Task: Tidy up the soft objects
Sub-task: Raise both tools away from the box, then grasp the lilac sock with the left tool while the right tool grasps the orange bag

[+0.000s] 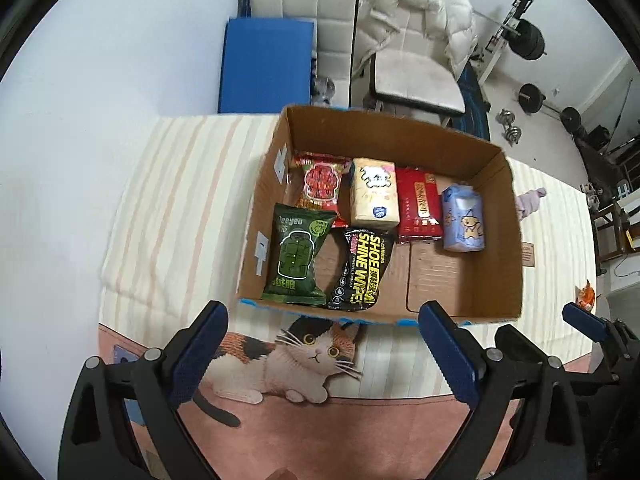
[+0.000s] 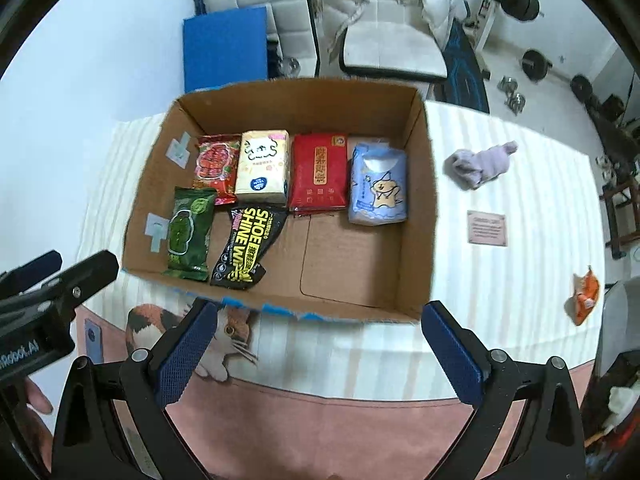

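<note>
Nearest the cameras, the left gripper point(image 1: 322, 344) hangs over the near edge of the table with its blue-padded fingers point(image 1: 200, 354) spread wide and nothing between them. The right gripper point(image 2: 318, 350) is beside it, jaws likewise wide apart and empty, both just short of the cardboard box point(image 2: 426, 200). Under them lies a pink mat point(image 1: 360, 432) printed with a calico cat point(image 1: 288, 364), and beyond it a striped cloth point(image 2: 500, 280) on which the box stands.

Inside the box, against its near wall, a green wipes pack point(image 1: 296, 256) lies toward the left side, and a black shoe wipes pack point(image 1: 362, 270) lies just right of it, tilted. The near right part of the box floor is bare cardboard. Behind these, about midway back in the box, runs a row: a red snack pack point(image 1: 322, 186) at the left, partly under the green pack, then a cream tissue pack point(image 1: 374, 194), a red tissue pack point(image 1: 418, 208) and a pale blue tissue pack point(image 1: 464, 218) near the right wall.

Outside the box, to its right, an orange packet point(image 2: 584, 296) lies near the cloth's edge, a small pink label point(image 2: 488, 228) sits closer to the box, and a crumpled lilac cloth point(image 2: 480, 164) lies farther back. Beyond the box stand a blue board point(image 1: 264, 64), a pale chair point(image 1: 416, 76) draped with a cream jacket point(image 1: 424, 8), and barbell weights point(image 1: 528, 40).
</note>
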{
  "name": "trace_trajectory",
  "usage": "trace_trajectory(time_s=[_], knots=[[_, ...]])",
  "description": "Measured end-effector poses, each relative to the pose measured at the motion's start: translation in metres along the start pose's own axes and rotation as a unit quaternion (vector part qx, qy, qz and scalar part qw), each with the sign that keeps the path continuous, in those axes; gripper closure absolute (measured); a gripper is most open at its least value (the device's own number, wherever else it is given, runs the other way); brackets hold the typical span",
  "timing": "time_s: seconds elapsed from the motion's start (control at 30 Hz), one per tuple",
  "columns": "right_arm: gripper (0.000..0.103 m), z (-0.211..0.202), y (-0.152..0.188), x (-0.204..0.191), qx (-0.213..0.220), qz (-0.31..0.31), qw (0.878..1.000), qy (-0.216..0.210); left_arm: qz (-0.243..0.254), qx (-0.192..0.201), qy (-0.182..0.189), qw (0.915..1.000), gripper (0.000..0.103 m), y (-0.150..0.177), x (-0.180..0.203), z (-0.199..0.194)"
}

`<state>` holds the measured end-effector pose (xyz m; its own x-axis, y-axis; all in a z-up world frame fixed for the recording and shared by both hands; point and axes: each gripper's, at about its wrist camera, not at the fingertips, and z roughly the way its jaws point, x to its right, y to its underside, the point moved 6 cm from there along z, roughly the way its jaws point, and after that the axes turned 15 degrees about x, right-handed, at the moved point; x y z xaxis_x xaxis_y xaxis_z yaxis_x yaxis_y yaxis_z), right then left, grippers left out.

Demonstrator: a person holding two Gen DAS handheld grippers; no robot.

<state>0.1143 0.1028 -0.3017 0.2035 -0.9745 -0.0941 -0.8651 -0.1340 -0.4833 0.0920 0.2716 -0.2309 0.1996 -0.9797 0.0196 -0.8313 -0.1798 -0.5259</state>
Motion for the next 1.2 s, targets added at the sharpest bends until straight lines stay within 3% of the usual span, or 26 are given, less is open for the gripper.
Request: trace_trajectory(time_s=[0.27,0.47,0.57,0.67,0.87,1.07,1.17,1.2], knots=[[0.000,-0.043,0.008,0.005,0.032,-0.002,0.999,-0.011,0.002,0.029,0.009,0.9995,0.005,0.000,0.012,-0.041],[0.000,-0.058,0.003,0.026,0.058,0.027,0.997,-0.033,0.018,0.077,-0.031,0.9964,0.005,-0.015,0.029,-0.052],[0.000,-0.067,-0.003,0.053,0.093,0.056,0.993,-0.046,0.010,0.081,-0.017,0.9965,0.005,-0.024,0.048,-0.045],[0.000,-0.073,-0.007,0.092,0.116,0.076,0.990,-0.032,0.017,0.083,-0.001,0.9964,0.005,-0.033,0.083,-0.035],[0.000,-0.069,0.002,0.207,0.091,0.150,0.984,0.026,0.100,0.075,0.022,0.9919,0.005,-0.053,0.186,0.003],[0.000,-0.049,0.029,0.335,0.044,0.244,0.964,0.095,0.228,0.033,0.062,0.9712,0.005,-0.070,0.312,0.071],[0.000,-0.030,0.044,0.389,0.010,0.270,0.955,0.119,0.290,-0.009,0.077,0.9537,0.005,-0.069,0.365,0.118],[0.000,-0.021,0.049,0.408,-0.004,0.281,0.952,0.121,0.318,-0.024,0.080,0.9444,0.005,-0.066,0.383,0.138]])
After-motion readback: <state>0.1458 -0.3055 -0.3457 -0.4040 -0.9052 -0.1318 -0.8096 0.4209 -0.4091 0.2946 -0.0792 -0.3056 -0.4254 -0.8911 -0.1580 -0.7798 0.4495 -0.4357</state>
